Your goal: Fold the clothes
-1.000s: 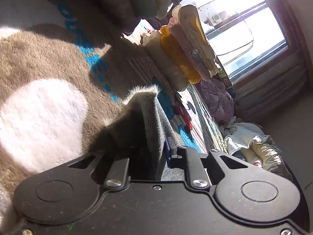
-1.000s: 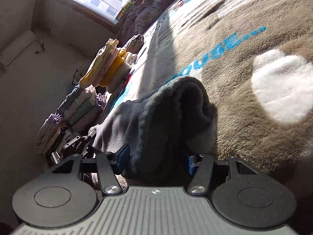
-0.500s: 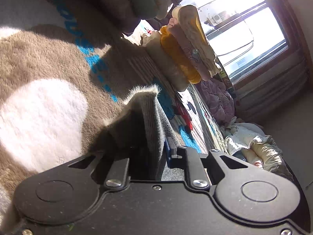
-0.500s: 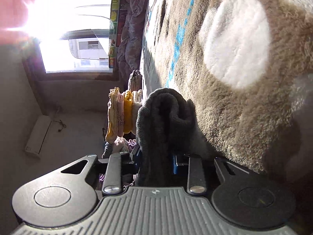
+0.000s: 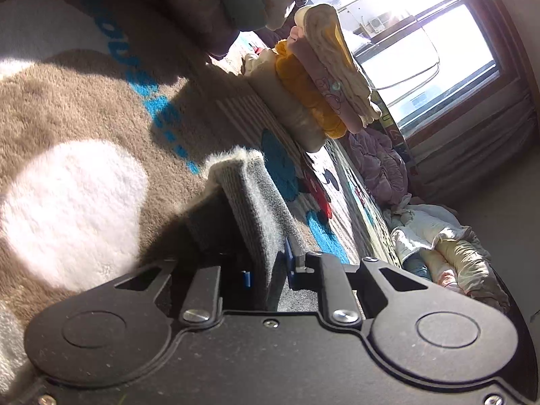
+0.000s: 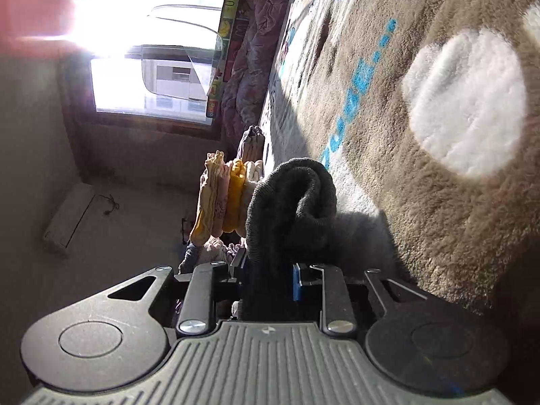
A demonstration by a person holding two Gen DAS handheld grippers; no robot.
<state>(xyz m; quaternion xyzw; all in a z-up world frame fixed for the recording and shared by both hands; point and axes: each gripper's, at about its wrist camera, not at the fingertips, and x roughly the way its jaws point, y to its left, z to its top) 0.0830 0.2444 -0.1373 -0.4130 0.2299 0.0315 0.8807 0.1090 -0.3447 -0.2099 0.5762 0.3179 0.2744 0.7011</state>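
Observation:
A dark grey knit garment [image 5: 249, 202] stands up as a ribbed, fuzzy-edged fold between the blue pads of my left gripper [image 5: 266, 270], which is shut on it. In the right wrist view the same grey garment [image 6: 287, 209] bunches into a thick rolled fold, and my right gripper [image 6: 270, 280] is shut on that bunch, its pads pressing both sides. Both grippers hover just over a brown plush blanket [image 5: 84, 108] with white patches and blue lettering.
A stack of folded clothes [image 5: 314, 77] in yellow, pink and cream stands on the blanket [image 6: 438, 202] behind the garment, seen as stacked clothes [image 6: 226, 199] in the right view. Crumpled purple bedding [image 5: 381, 165] and loose pale clothes [image 5: 449, 253] lie toward the bright window [image 6: 152, 50].
The right gripper rolled strongly, so the blanket now runs up the right side, and its jaws narrowed onto the grey bunch. The left gripper's view shifted only slightly.

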